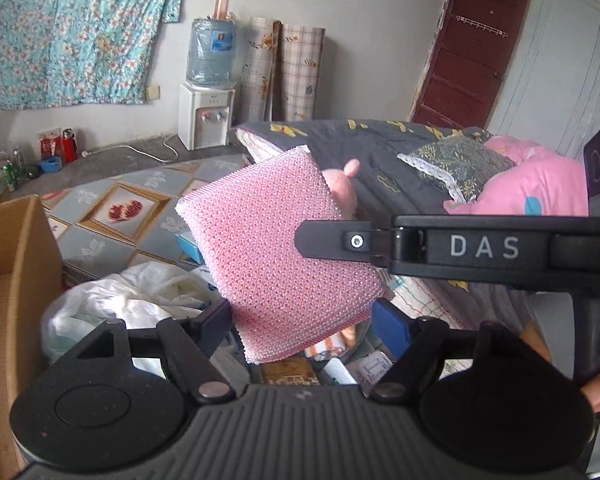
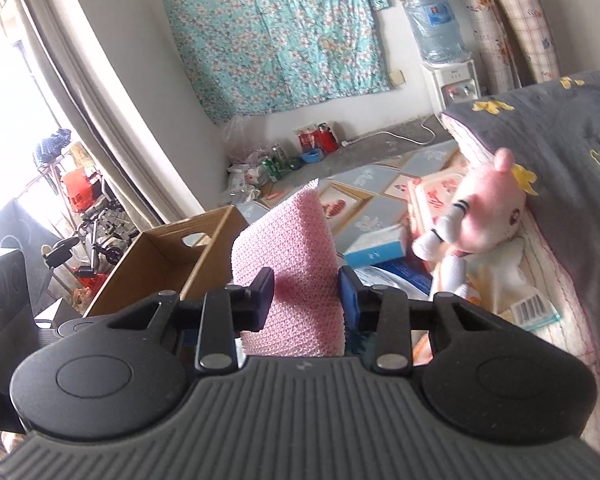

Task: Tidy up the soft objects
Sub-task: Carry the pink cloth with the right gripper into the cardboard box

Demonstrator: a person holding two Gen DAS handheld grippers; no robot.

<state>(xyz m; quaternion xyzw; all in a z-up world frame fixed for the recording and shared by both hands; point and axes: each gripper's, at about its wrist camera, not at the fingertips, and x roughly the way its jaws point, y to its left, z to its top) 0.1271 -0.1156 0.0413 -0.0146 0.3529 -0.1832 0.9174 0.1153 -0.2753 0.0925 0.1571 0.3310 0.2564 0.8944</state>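
Observation:
A pink knobbly sponge pad [image 1: 278, 248] hangs in mid-air in the left wrist view. My right gripper [image 2: 306, 300] is shut on the pink sponge pad [image 2: 290, 248], and one of its black fingers [image 1: 336, 238] crosses the pad from the right. My left gripper [image 1: 304, 326] is open, its pads on either side of the pad's lower edge without pinching it. A pink plush toy [image 2: 488, 216] lies on the bed edge beyond. An open cardboard box [image 2: 168, 256] stands to the left, also seen in the left wrist view [image 1: 16, 264].
A bed with a grey quilt [image 1: 384, 160] and pink bedding [image 1: 540, 184] lies to the right. White plastic bags [image 1: 120, 300], small boxes [image 2: 376, 250] and packets lie below. A water dispenser [image 1: 208, 116] stands by the far wall.

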